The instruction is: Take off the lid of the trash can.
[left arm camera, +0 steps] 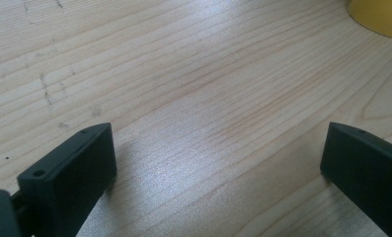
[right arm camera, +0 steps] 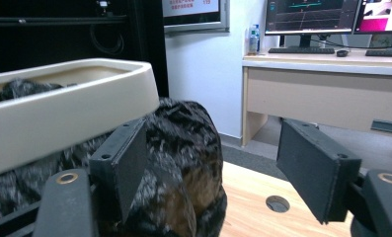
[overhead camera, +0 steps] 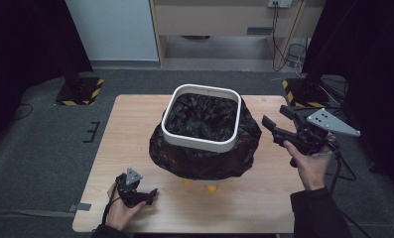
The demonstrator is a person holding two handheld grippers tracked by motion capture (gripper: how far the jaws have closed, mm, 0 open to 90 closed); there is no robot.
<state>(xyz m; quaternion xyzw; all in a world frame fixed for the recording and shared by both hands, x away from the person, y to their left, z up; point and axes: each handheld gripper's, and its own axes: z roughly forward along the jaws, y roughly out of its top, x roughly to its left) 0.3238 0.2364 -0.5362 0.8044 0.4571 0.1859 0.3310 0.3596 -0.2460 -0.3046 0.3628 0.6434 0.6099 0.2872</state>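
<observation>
Right gripper (overhead camera: 279,125): fingers (right arm camera: 312,165) spread wide, nothing held between them, nothing touched. It is held raised above the right side of the tabletop (overhead camera: 135,129), just right of the bin, fingers pointed left toward it. In the right gripper view the black bag (right arm camera: 183,163) is seen close in front of the left finger, with the white rim (right arm camera: 75,98) above it; contact cannot be confirmed. A grey three-cornered plate sits on top of the gripper, and a cable trails off to the right.

Left gripper (overhead camera: 144,194): fingers (left arm camera: 75,168) set wide apart, nothing between them but bare wood grain. It is rested low at the near left of the tabletop, well apart from the right gripper, fingers pointed right.

Bin (overhead camera: 203,121): placed at the middle of the tabletop, toward the far side. A white rounded-square rim is seated on top, and the black bag is tucked inside and draped loosely down the outside all round. Something green (overhead camera: 194,124) is seen inside the bag; what it is cannot be told. Orange-yellow feet or base (overhead camera: 212,188) are seen under the near edge of the bag; a yellow curved edge (left arm camera: 381,17) is also seen at the far right corner of the left gripper view.
</observation>
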